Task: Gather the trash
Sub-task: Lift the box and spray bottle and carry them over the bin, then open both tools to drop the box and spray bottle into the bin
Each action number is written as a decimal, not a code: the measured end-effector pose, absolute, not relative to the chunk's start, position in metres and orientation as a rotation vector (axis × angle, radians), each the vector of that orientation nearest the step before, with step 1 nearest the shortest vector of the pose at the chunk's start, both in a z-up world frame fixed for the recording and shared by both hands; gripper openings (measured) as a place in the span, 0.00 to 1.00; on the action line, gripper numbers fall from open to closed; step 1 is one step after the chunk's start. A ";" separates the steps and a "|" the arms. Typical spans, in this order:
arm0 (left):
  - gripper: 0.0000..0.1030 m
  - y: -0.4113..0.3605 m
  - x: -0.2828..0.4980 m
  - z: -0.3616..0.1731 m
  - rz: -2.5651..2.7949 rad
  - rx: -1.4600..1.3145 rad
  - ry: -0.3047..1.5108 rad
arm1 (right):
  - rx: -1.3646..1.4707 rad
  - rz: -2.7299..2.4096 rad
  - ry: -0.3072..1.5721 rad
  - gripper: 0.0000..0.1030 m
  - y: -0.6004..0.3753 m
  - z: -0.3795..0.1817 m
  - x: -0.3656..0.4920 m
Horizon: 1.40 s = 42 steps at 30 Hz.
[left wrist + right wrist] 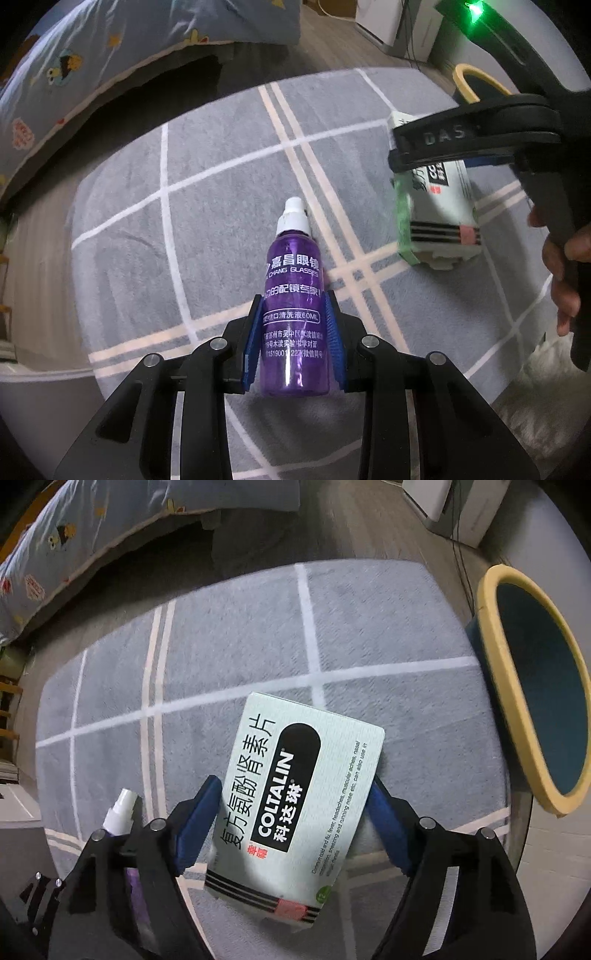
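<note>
The bed (74,74), with its cartoon-print cover, lies far ahead of both pairs of jaws, past the far edge of the rug. The grey rug (207,177), crossed by white and cream lines, spreads under everything I hold. The teal bin (495,664) with a yellow rim stands off to the right of my right jaws, at the rug's edge. My right gripper (291,786) has its jaws set wide across the pale green medicine box (295,794), a blue pad against each long edge; the box runs forward from between them, tilted a little. My left gripper (293,299) has its jaws drawn in narrow on the purple spray bottle (293,302), pads pressed to its lower body, the white nozzle pointing out ahead of the tips. A hand (565,266) wraps the right gripper's handle.
</note>
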State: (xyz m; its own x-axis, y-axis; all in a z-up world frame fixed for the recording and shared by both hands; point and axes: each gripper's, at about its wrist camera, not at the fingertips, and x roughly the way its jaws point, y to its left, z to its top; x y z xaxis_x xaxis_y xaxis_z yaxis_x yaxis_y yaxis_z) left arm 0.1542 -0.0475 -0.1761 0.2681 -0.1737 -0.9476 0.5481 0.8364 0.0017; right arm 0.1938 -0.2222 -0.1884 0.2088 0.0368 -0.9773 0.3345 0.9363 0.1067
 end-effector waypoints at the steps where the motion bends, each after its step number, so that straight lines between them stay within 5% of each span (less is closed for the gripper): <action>1: 0.32 -0.049 0.153 -0.174 -0.502 0.362 1.200 | 0.340 -0.211 1.341 0.75 -0.227 -0.184 0.193; 20: 0.32 -0.131 0.148 -0.108 -0.603 0.318 0.995 | 0.406 -0.254 1.120 0.74 -0.345 -0.095 0.155; 42: 0.32 -0.320 0.141 -0.117 -0.842 0.365 0.964 | 0.489 -0.464 1.137 0.75 -0.526 -0.125 0.103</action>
